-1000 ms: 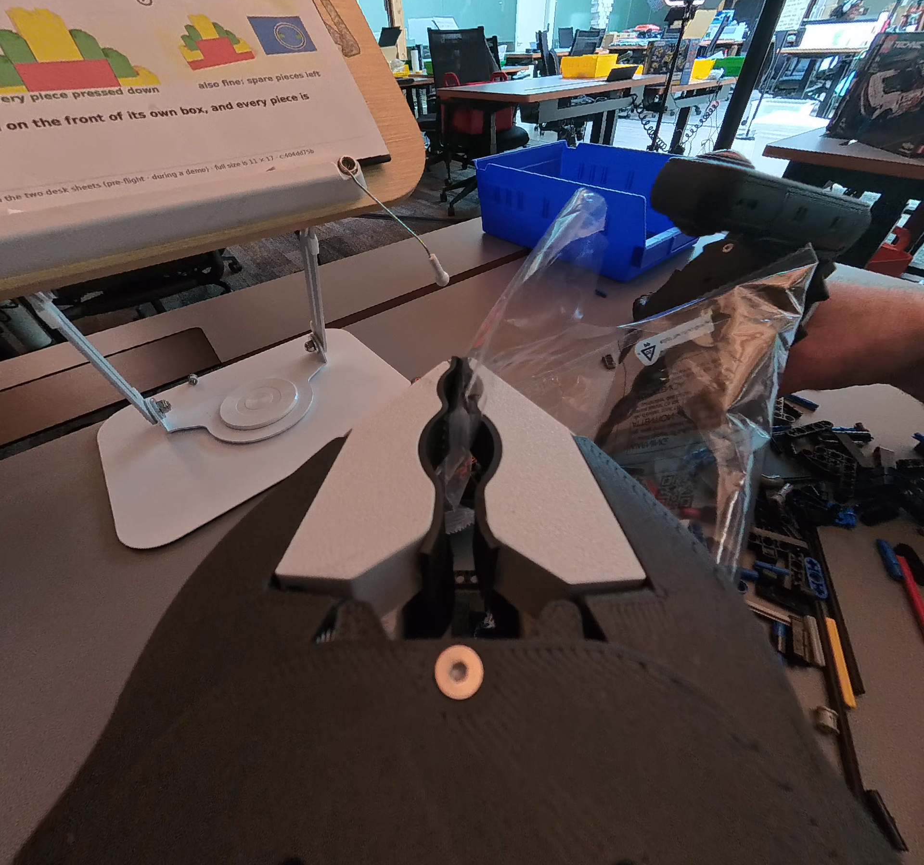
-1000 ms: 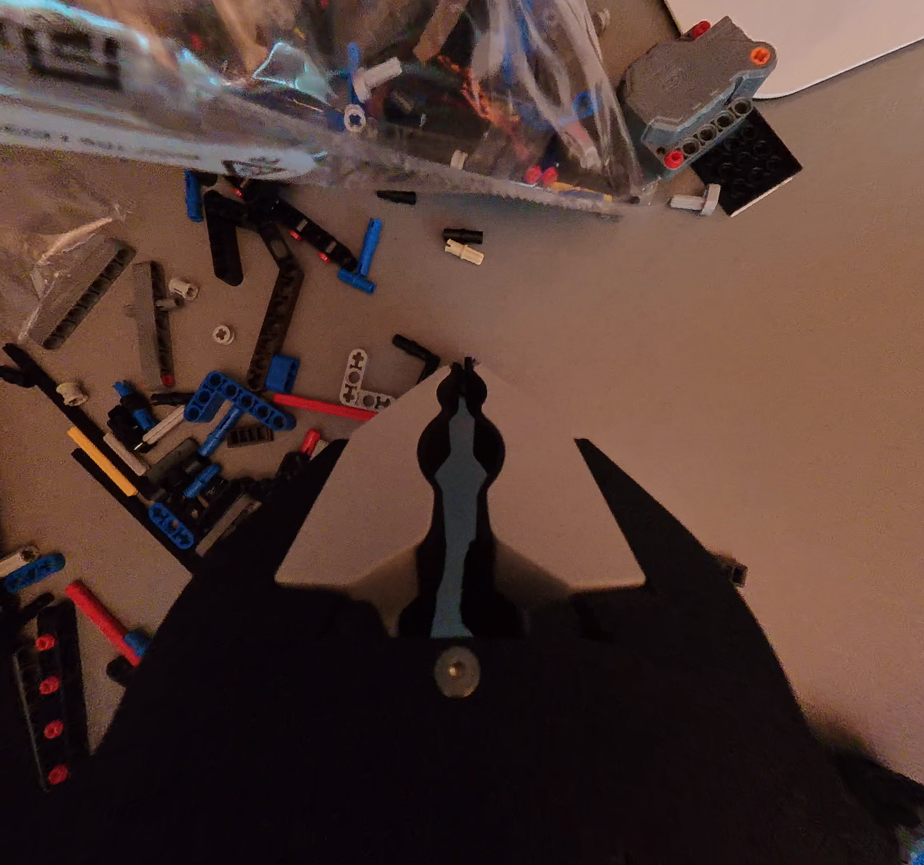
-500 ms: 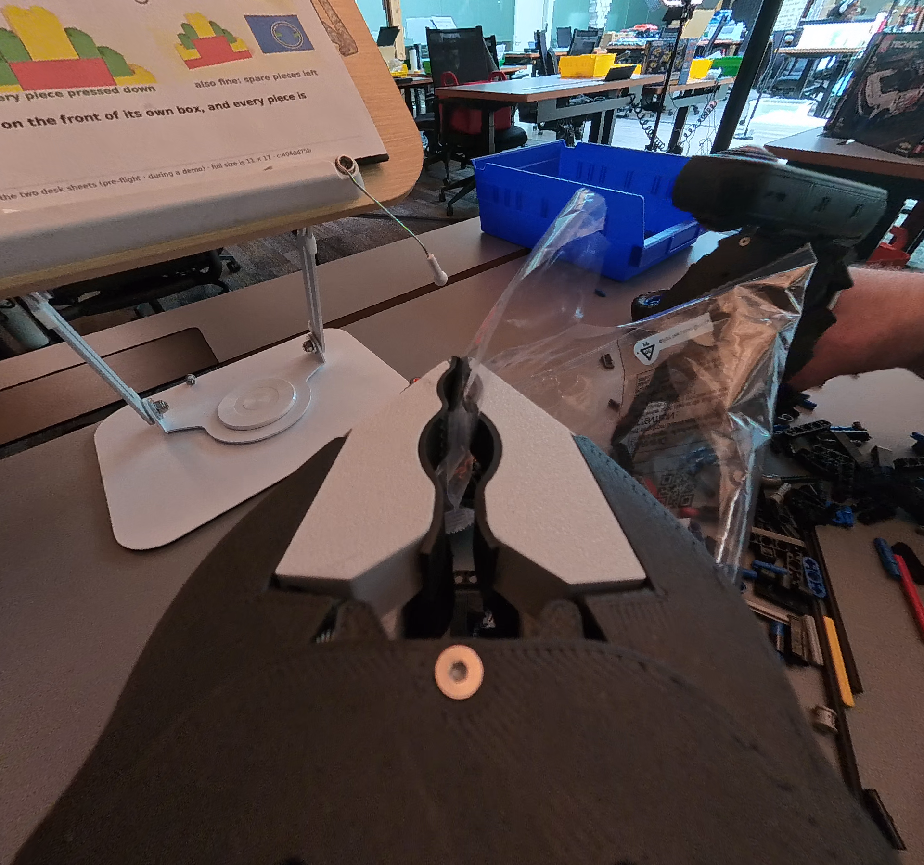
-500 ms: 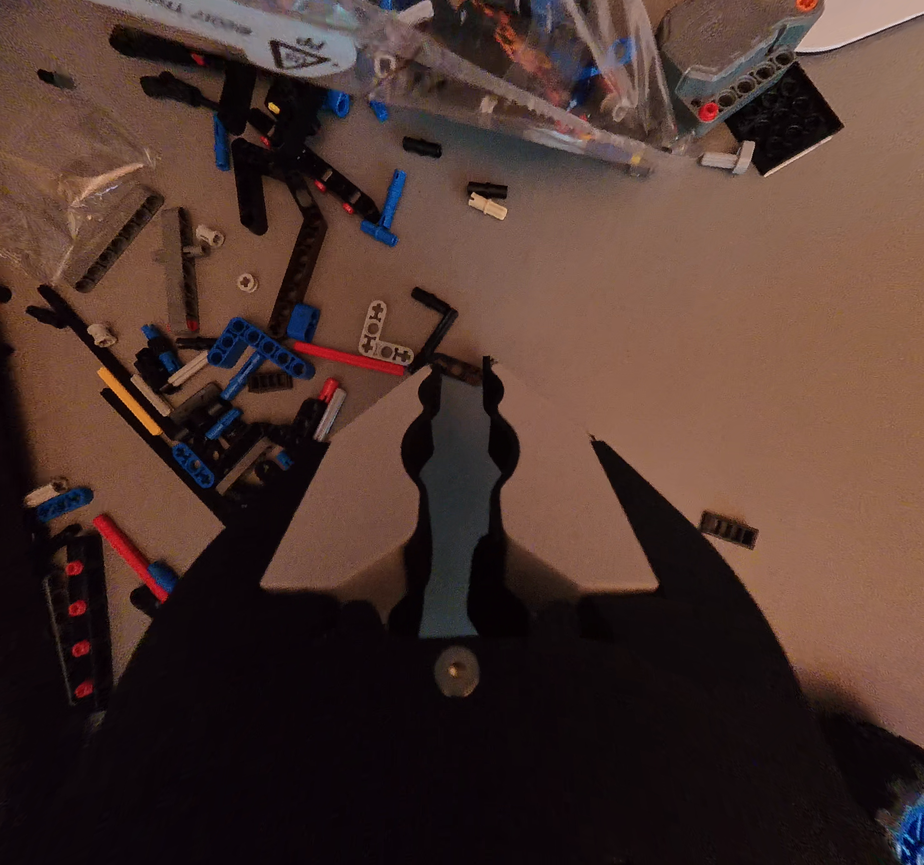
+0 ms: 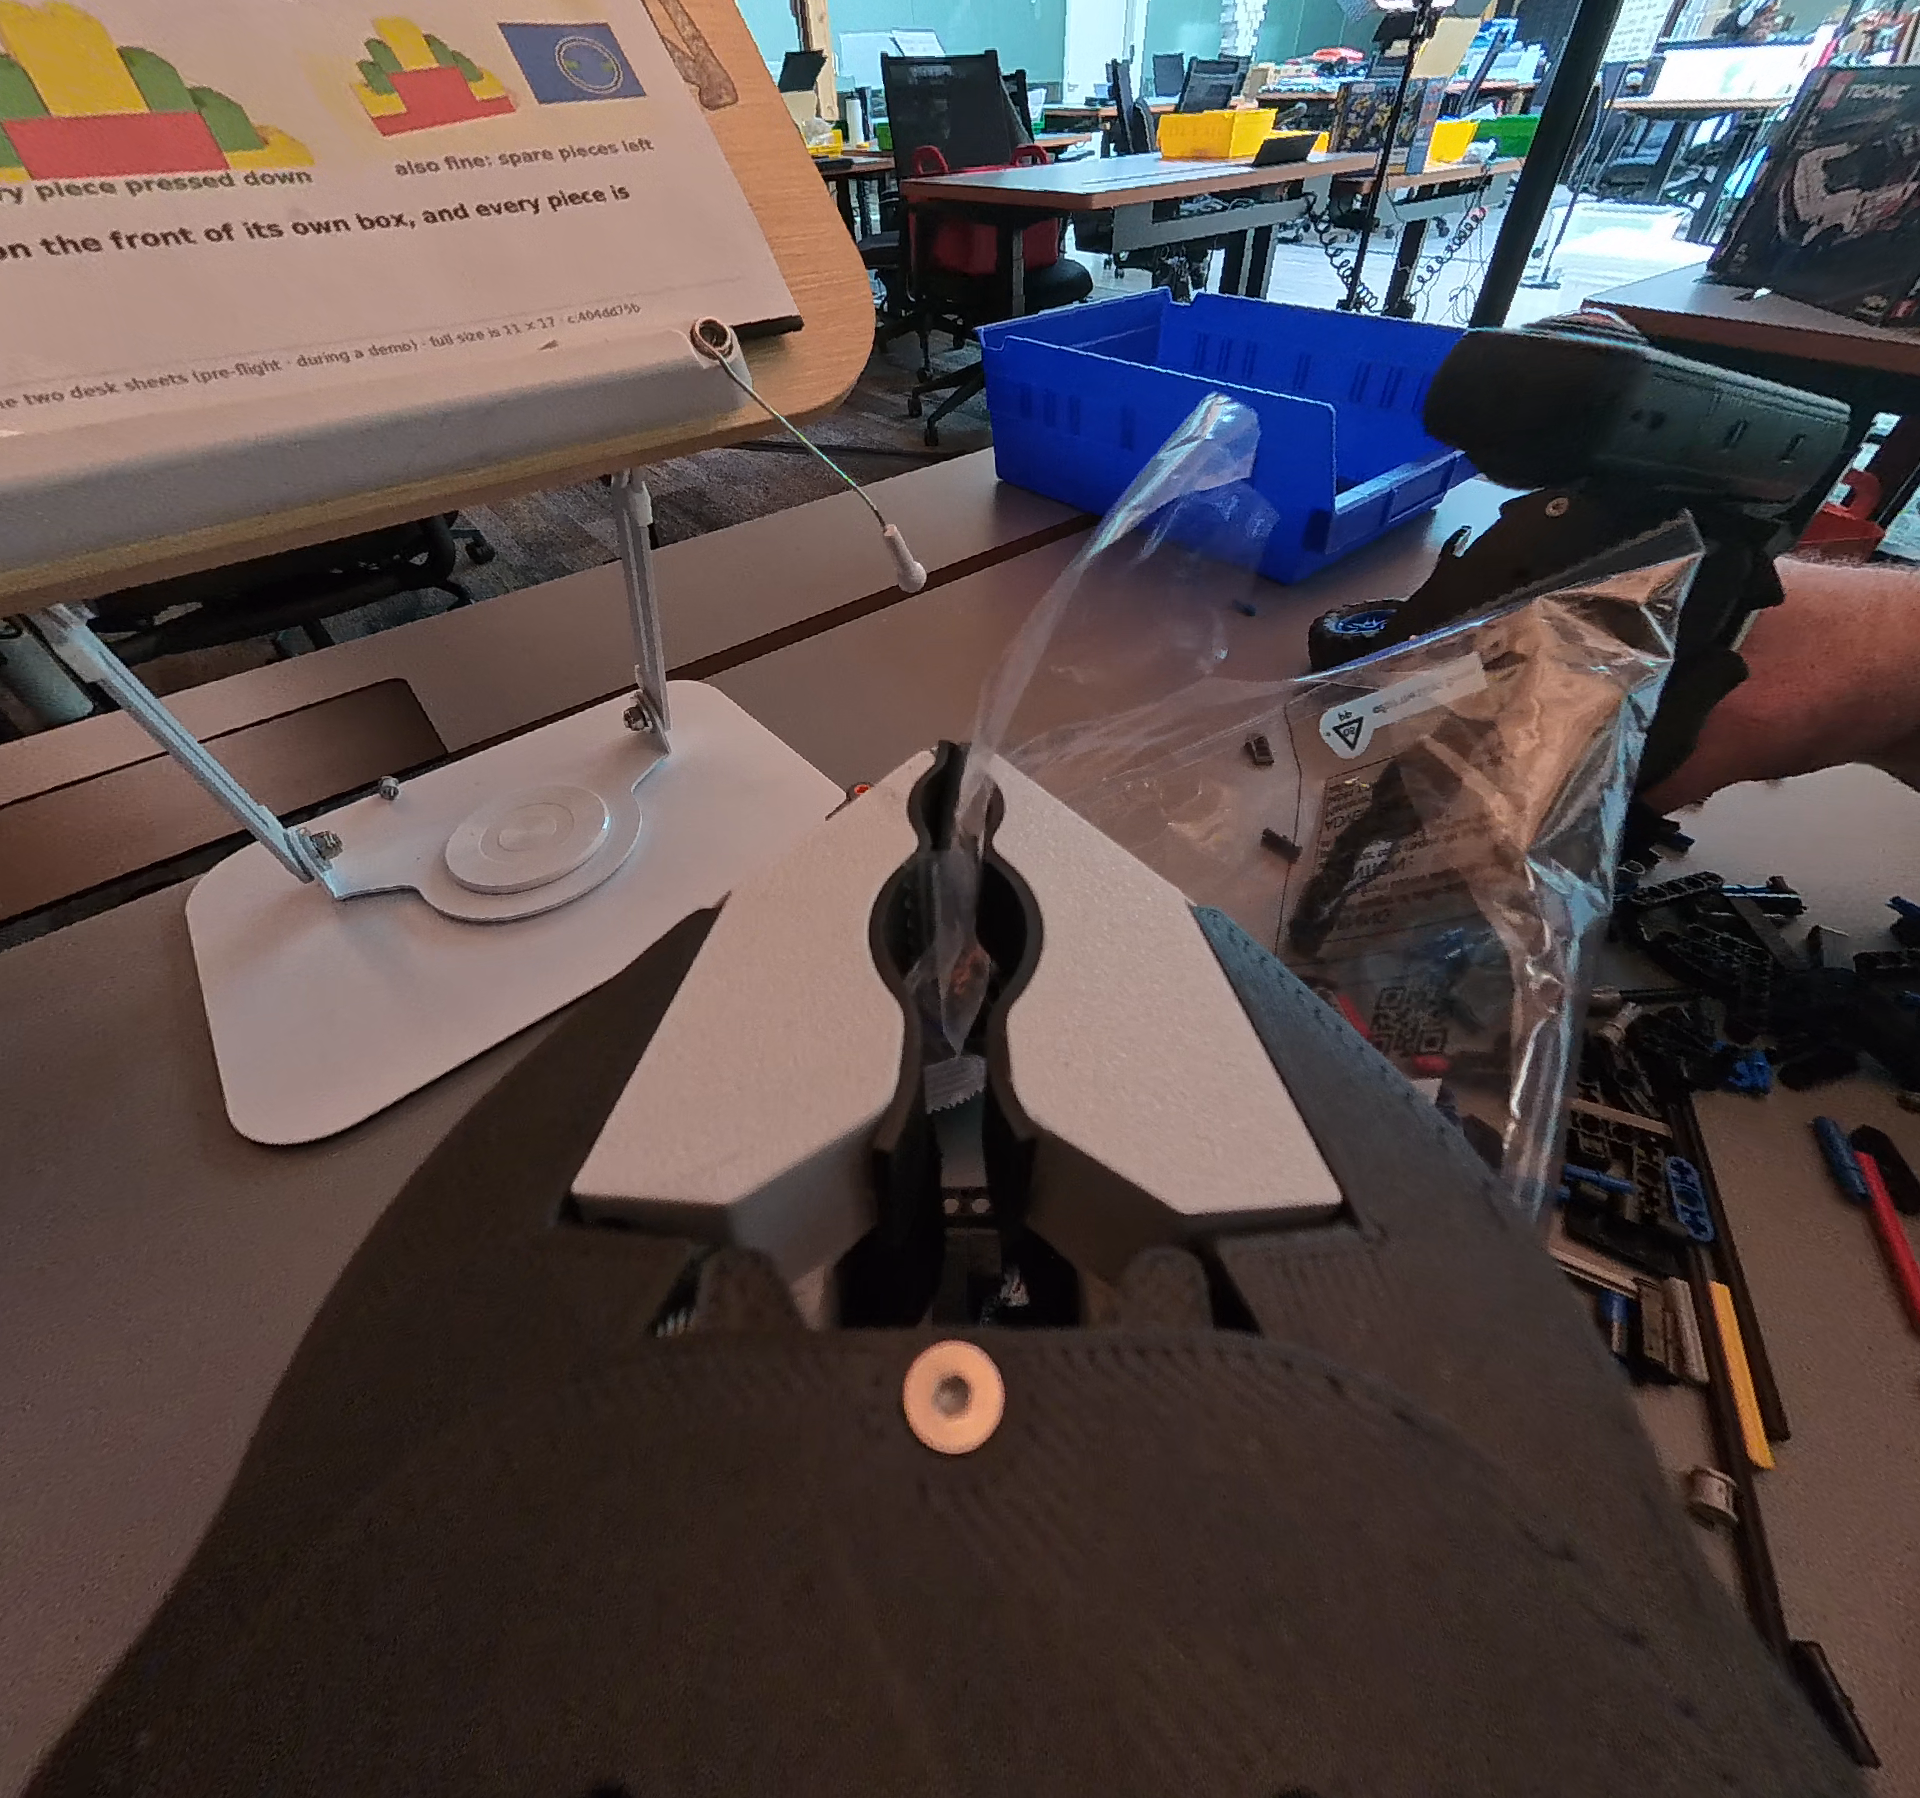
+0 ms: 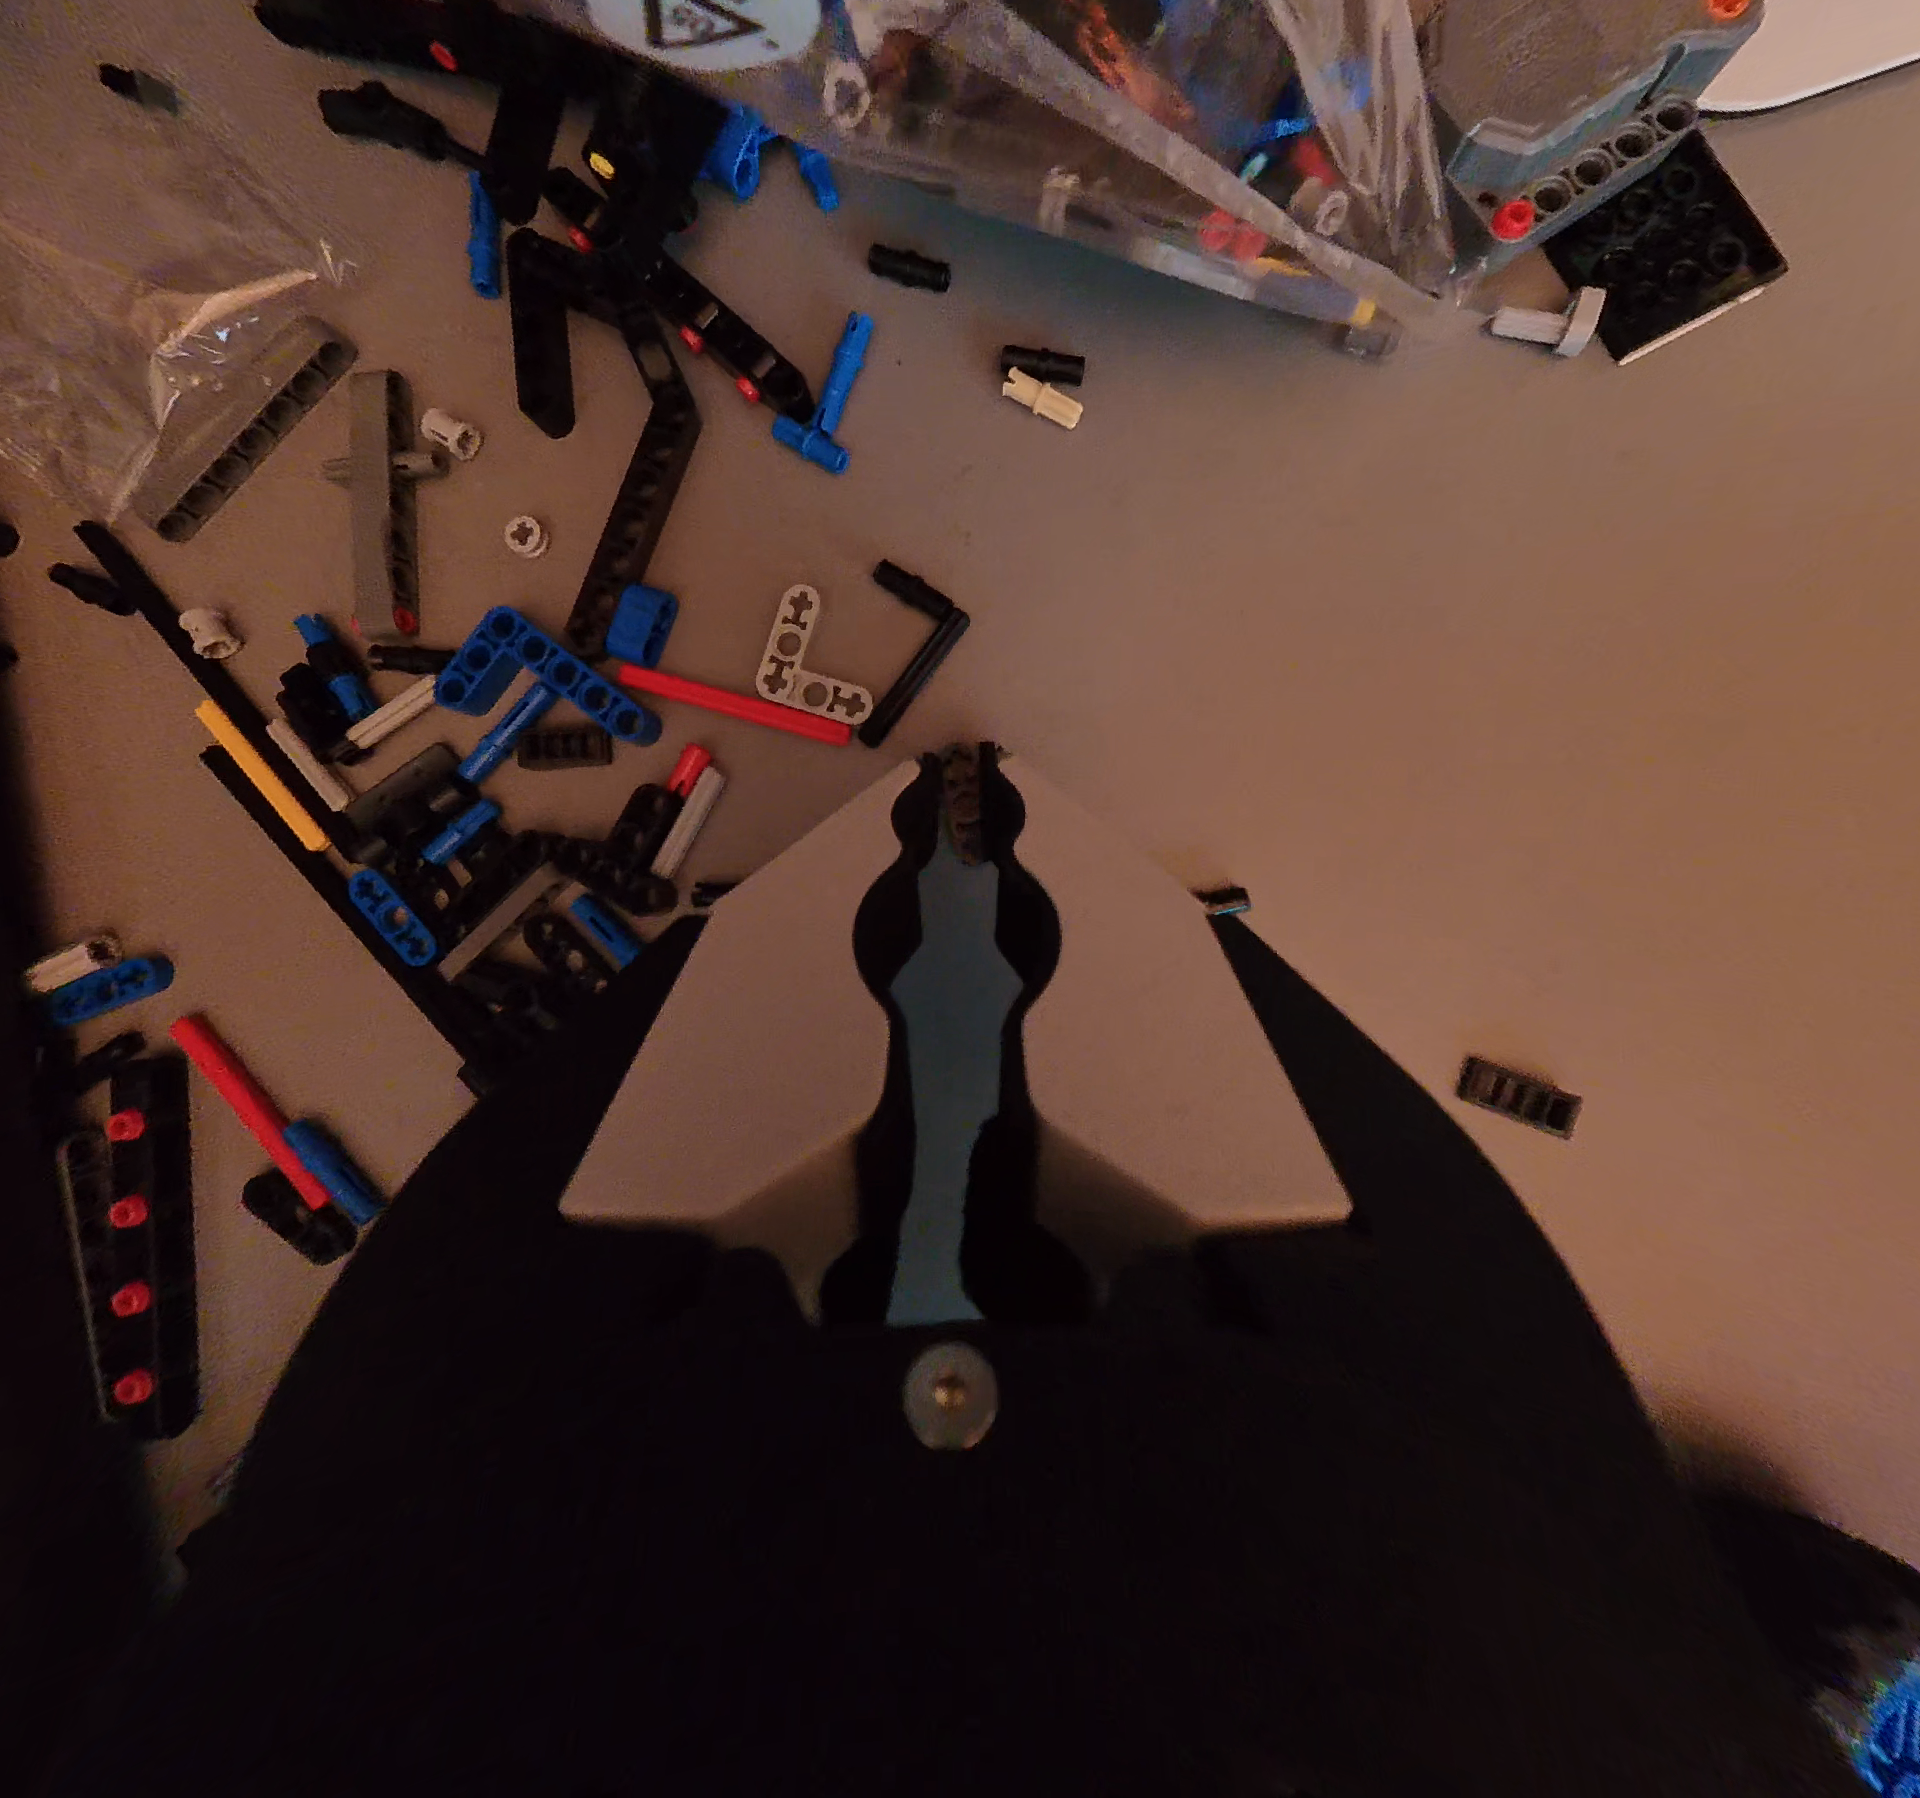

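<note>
A clear plastic bag (image 5: pixel 1455 813) of small building parts hangs at centre right, its corner pinched in the closed left tongs (image 5: pixel 961 792). The right tongs (image 6: pixel 961 772), lower centre, are nearly closed around a small dark piece above the counter (image 6: pixel 1455 709). Loose parts (image 6: pixel 540 668) lie at left. The bag could slip, spilling parts.

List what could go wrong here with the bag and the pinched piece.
The left gripper pinches only a thin corner of the bag; the film may slip or tear, spilling parts. The right gripper holds the dark piece at its very tips; it could pop out among the loose parts.
</note>
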`<control>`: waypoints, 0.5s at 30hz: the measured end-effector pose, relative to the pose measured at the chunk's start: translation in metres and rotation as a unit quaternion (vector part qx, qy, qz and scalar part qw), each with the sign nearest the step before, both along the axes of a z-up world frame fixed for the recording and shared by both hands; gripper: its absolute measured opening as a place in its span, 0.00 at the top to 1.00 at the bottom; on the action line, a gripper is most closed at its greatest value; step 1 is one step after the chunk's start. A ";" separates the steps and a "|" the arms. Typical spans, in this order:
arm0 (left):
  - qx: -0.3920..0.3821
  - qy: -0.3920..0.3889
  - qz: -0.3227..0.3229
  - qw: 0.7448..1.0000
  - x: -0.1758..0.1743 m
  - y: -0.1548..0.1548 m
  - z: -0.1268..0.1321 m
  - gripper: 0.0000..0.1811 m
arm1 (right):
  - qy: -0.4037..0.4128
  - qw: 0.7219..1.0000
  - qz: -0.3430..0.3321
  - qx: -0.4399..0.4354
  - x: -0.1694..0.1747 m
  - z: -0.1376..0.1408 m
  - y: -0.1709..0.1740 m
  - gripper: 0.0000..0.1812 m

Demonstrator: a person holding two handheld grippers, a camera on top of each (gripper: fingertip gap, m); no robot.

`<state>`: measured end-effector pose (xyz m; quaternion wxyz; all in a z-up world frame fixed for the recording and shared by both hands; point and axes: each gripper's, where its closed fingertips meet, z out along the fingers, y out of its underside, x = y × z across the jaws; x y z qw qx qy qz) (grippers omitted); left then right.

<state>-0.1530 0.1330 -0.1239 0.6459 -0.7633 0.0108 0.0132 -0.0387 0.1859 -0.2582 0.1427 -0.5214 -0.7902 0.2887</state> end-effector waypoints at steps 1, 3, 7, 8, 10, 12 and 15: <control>0.000 0.000 0.000 1.000 0.000 0.000 0.000 1.00 | -0.001 1.000 -0.002 -0.003 0.001 0.000 0.000 0.97; 0.001 0.000 0.000 1.000 0.000 0.000 0.000 1.00 | 0.011 1.000 -0.010 -0.003 0.001 0.008 0.003 0.97; 0.001 0.001 -0.001 1.000 0.000 0.000 0.001 1.00 | 0.132 0.991 -0.032 -0.011 -0.009 0.082 0.001 0.97; 0.000 0.001 -0.002 1.000 0.000 0.000 0.001 1.00 | 0.178 0.983 -0.038 -0.009 -0.013 0.110 -0.001 0.97; -0.001 0.003 -0.003 1.000 0.001 0.001 0.000 1.00 | 0.253 0.967 -0.027 -0.011 -0.019 0.161 -0.015 0.97; -0.002 0.004 -0.003 1.000 0.001 0.001 -0.001 1.00 | 0.283 0.959 -0.001 -0.002 -0.026 0.190 -0.035 0.98; -0.003 0.004 -0.001 1.000 0.000 0.001 -0.001 1.00 | 0.249 0.968 0.028 0.010 -0.046 0.184 -0.059 0.95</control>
